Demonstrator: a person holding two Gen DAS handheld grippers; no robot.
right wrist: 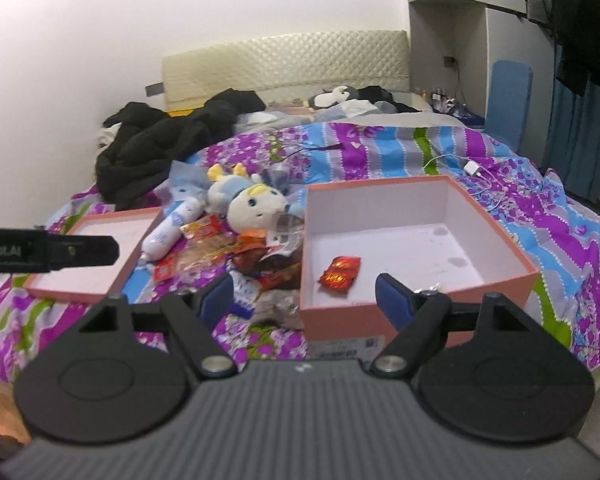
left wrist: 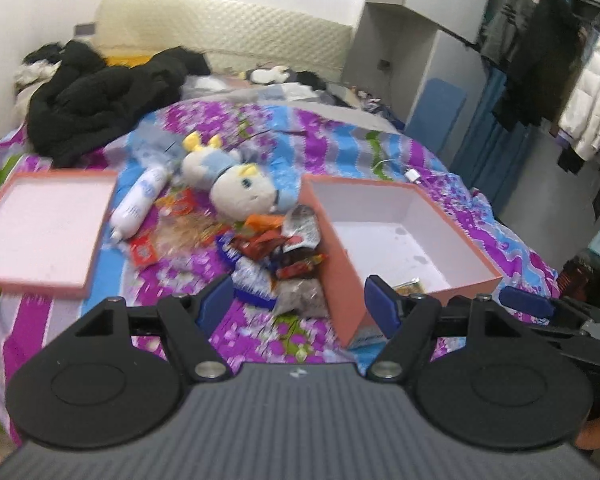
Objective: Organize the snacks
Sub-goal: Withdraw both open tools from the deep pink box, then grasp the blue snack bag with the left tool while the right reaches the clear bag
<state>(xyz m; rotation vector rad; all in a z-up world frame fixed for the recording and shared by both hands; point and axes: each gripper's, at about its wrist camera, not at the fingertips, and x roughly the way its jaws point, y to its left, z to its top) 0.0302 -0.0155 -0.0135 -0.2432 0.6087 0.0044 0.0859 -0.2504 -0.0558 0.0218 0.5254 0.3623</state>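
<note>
Both grippers hang above the near edge of the bed (right wrist: pixel 440 148), and everything reads off the open pink box (right wrist: pixel 500 280) sitting on the flowered quilt. The left gripper (left wrist: pixel 300 300) has its fingers (left wrist: pixel 216 300) spread apart with nothing between them, hovering over the quilt just left of the box's near corner. The right gripper (right wrist: pixel 306 300) is spread wide too, empty, with its fingers (right wrist: pixel 394 300) framing the box's front wall. Inside the box, near its front left corner, lies one red snack packet (right wrist: pixel 339 274); a bit of foil wrapper peeks out by the front wall, too hidden by the finger to name. Hard against the box's left wall sits the snack pile (left wrist: pixel 276 256), a jumble of red, orange, blue and silver packets. Just behind that pile lies a plush doll (right wrist: pixel 252 204) with a cream face and blue hood, and left of the doll a white tube-shaped package (right wrist: pixel 168 230). Further left of the box, well apart, the box lid (left wrist: pixel 40 232) rests upside down. Behind the box, a white charger and cable (right wrist: pixel 471 169) lie on the quilt, and far back left a heap of black clothing (right wrist: pixel 152 152).
</note>
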